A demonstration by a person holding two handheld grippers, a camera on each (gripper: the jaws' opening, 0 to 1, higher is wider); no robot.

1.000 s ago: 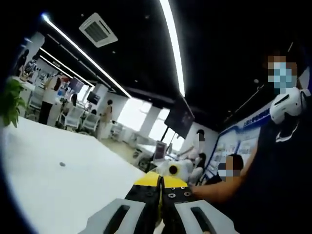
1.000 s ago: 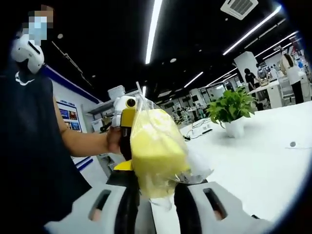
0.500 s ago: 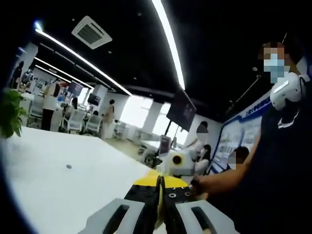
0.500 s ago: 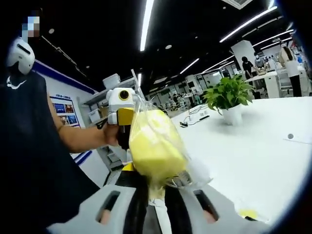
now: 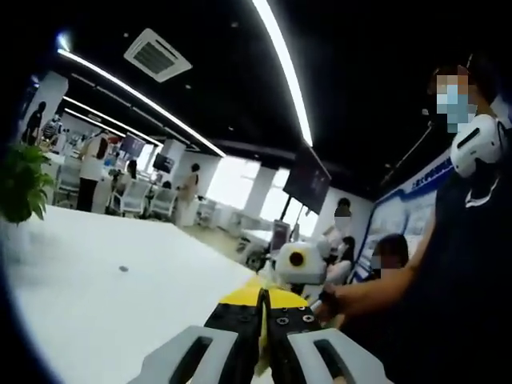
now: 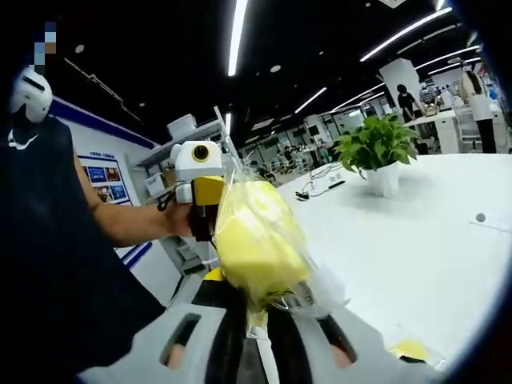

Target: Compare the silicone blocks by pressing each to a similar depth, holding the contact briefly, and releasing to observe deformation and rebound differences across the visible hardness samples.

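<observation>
Plainly, the right gripper (image 6: 258,308) has its jaws pinched on the lower end of a yellow silicone block (image 6: 254,244) wrapped in a clear plastic bag (image 6: 320,286), held up above the white table (image 6: 416,264), well apart from the potted plant (image 6: 376,152). It looks soft and light; the film may slip, so grip the block's body. The left gripper (image 5: 262,320) has its jaws pressed together, holding nothing visible

— What surrounds the scene?
— A white table (image 6: 416,240) holds a leafy plant in a white pot (image 6: 378,152) and black cables (image 6: 320,180).
— And above?
— Long ceiling light strips (image 5: 284,72) and an air vent (image 5: 157,54); office chairs (image 5: 140,200) stand far behind.
</observation>
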